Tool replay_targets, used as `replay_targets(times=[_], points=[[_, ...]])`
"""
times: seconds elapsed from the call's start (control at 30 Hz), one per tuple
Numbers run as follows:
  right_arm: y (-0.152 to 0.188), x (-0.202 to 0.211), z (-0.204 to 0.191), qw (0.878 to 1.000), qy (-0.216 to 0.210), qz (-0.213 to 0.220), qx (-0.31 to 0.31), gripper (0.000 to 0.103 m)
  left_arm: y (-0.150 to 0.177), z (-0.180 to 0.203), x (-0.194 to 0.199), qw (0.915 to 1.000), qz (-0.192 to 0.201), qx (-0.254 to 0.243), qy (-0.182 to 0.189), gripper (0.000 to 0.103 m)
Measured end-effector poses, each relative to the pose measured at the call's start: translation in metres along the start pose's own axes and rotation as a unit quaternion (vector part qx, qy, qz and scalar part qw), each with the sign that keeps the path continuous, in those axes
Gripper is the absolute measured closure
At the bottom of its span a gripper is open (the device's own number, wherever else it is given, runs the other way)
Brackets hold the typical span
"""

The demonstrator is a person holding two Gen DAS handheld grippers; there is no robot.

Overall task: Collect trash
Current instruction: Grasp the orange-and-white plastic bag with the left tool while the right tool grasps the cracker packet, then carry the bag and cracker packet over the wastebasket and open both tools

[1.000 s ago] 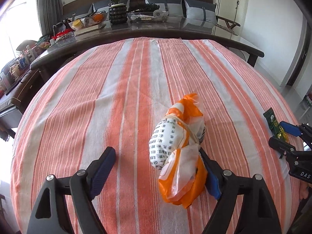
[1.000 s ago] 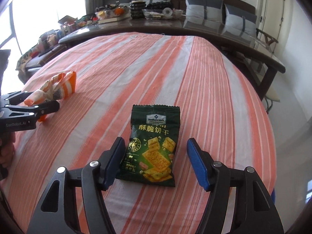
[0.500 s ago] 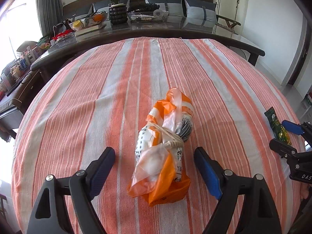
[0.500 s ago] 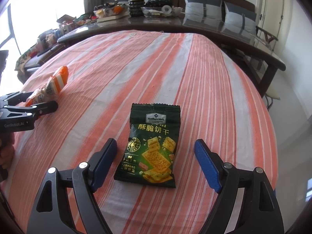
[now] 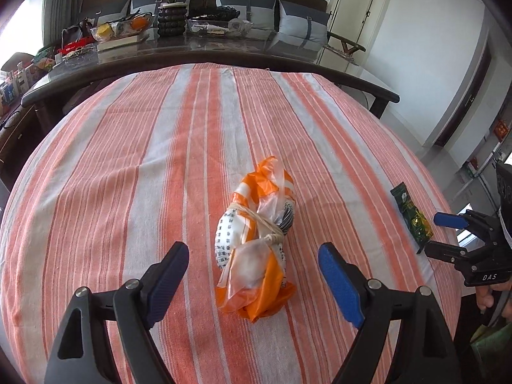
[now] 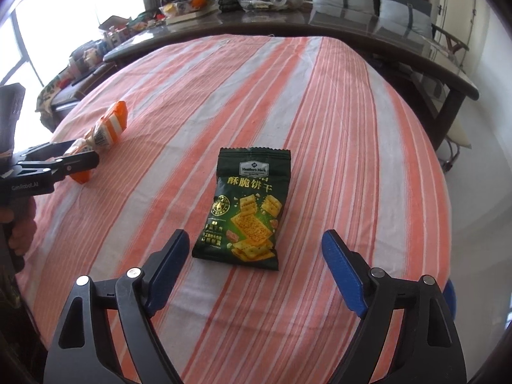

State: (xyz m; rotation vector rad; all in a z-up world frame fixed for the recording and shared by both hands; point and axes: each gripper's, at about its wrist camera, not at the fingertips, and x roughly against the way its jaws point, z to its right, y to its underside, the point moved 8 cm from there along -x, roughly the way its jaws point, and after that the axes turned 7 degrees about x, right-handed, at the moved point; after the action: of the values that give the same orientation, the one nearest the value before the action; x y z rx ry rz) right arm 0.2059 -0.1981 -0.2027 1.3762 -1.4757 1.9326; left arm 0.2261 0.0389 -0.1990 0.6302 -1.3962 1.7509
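Observation:
An orange and white plastic bag (image 5: 256,243), tied into a bundle, lies on the striped cloth between the fingers of my left gripper (image 5: 252,265), which is open and not touching it. A dark green cracker packet (image 6: 246,211) lies flat between and just beyond the fingers of my right gripper (image 6: 252,256), also open and empty. The bag also shows at the left of the right wrist view (image 6: 102,131), behind the left gripper (image 6: 57,163). The packet (image 5: 411,219) and the right gripper (image 5: 448,233) show at the right of the left wrist view.
The orange and white striped cloth (image 5: 160,160) covers a round table. Beyond it stands a long dark table (image 5: 208,51) with a potted plant (image 5: 171,3), fruit bowl and trays. A sofa with grey cushions is behind. The cloth's edge drops off at the right (image 6: 448,192).
The bag was against the left gripper's right finger and now lies free, centred between its fingers. The right gripper has opened wider and drawn back slightly from the packet.

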Motion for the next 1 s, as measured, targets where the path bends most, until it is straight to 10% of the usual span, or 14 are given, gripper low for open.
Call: replay_targets(times=[0.33,0.47,0.53,1.0], points=[[-0.015,-0.01,-0.002,0.997,0.011,-0.076,-0.009,0.023,-0.014,0.015,-0.008,0.9992,-0.003,-0.038,-0.016,0.019],[-0.019,-0.019,-0.006,0.995,0.004,-0.098,-0.016,0.034,-0.016,0.015,-0.015,0.998,-0.01,-0.052,-0.034,0.053],[-0.019,-0.021,-0.004,0.994,0.009,-0.104,-0.019,0.052,-0.015,0.015,-0.014,0.9978,-0.007,-0.056,-0.036,0.054],[-0.014,0.024,0.016,0.998,0.0,-0.054,-0.024,0.061,-0.003,0.08,0.009,0.9974,0.005,-0.065,0.031,0.056]])
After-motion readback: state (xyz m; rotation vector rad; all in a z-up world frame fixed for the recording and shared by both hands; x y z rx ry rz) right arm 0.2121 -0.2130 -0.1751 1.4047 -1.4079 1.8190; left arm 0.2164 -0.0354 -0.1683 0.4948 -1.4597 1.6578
